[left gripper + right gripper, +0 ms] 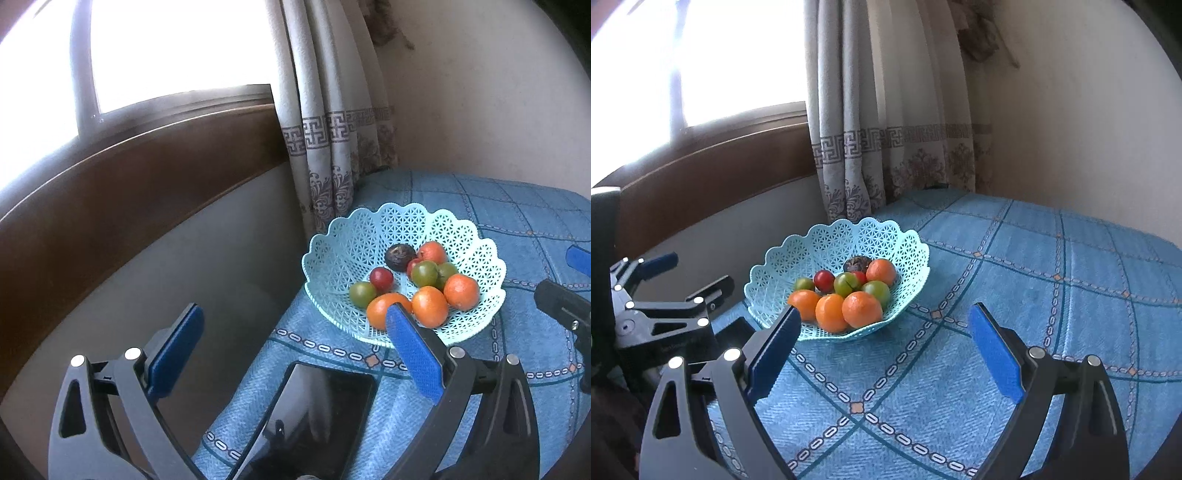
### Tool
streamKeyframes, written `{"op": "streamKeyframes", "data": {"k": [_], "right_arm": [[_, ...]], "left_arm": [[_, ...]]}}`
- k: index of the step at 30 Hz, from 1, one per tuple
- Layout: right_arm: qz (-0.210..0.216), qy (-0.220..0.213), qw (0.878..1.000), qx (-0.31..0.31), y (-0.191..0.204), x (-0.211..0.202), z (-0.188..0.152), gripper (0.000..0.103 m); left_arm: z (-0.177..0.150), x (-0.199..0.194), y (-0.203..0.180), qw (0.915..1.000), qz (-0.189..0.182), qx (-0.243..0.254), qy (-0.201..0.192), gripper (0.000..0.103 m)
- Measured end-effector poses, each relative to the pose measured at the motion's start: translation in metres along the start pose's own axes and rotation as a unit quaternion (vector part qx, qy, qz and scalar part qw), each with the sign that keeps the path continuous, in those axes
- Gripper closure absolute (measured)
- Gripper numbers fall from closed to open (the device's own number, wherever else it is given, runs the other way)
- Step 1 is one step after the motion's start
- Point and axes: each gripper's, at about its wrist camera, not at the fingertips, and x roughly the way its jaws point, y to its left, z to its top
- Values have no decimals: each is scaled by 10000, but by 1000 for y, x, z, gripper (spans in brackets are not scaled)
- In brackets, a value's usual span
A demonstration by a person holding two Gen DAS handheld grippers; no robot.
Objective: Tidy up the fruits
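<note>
Near the left edge of the blue patterned tablecloth point(1015, 280): a pale turquoise lattice basket point(827, 240) heaped with fruit — green plums point(846, 283), a red plum point(824, 279), several oranges point(861, 309), one dark wrinkled fruit point(855, 263) at the back. No loose fruit visible on the cloth, so gathering apparently finished, or sorting out of the basket not yet begun. Dark phone-like slab point(314, 417) at the near edge. Left gripper point(291, 332) spread wide, empty, hovering short of the basket. Right gripper point(884, 325) likewise spread wide, pinching nothing, touching nothing.
</note>
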Motion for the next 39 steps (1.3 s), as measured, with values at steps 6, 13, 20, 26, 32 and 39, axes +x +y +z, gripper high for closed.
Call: {"op": "streamKeyframes", "data": {"k": [6, 13, 20, 26, 32, 39], "right_arm": [[-53, -46, 9997, -222, 6, -1, -5, 12], [-39, -28, 9998, -214, 5, 0, -6, 12], [-20, -3, 9996, -267, 7, 1, -7, 12], [-36, 45, 9993, -358, 10, 3, -10, 12], [-101, 61, 9987, -490, 15, 3, -13, 12], [-131, 55, 9980, -618, 20, 3, -14, 12]], "left_arm": [[-1, 3, 0, 10000, 25, 30, 28, 3], [-3, 5, -1, 9999, 119, 117, -37, 3], [-5, 3, -6, 9996, 112, 249, -81, 3], [-6, 2, -9, 9994, 94, 306, -100, 3], [-7, 0, -11, 9993, 96, 334, -95, 3], [-8, -1, -15, 9991, 92, 403, -92, 3]]}}
